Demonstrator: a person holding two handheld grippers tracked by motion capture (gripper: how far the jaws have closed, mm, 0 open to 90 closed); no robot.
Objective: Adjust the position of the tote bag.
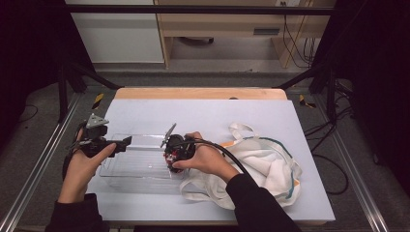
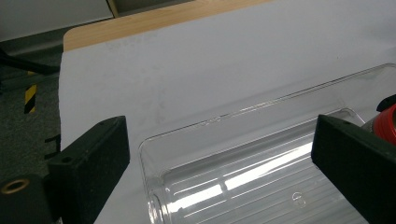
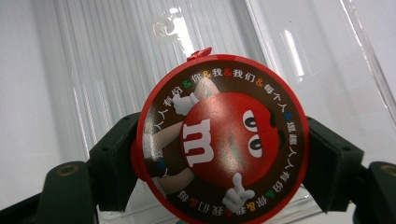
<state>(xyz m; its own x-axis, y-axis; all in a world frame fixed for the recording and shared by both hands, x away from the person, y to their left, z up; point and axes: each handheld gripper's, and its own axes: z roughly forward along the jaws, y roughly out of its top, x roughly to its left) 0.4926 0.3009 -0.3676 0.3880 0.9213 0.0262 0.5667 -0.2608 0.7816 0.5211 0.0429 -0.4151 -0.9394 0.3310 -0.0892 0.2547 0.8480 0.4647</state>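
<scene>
A round red M&M's candy tub [image 3: 222, 140], its lid printed with a red cartoon character, faces the camera in the right gripper view. My right gripper [image 3: 223, 163] is shut on it, one black pad [image 3: 112, 163] pressing on each side. The tub [image 1: 169, 157] hangs over the right end of a clear plastic tray [image 1: 130, 171]. At the tray's left end my left gripper [image 1: 124, 142] stands open. Its jaws sit wide apart in the left gripper view, and the tray's corner [image 2: 261, 105] lies below and beyond them. The red tub [image 2: 388, 122] peeks in at the right edge.
A white cloth bag [image 1: 263, 162] with teal trim lies crumpled on the table to the right of the tray, under my right forearm. The pale table mat [image 1: 203, 113] stretches bare behind the tray. Metal frame rails run along both sides of the table.
</scene>
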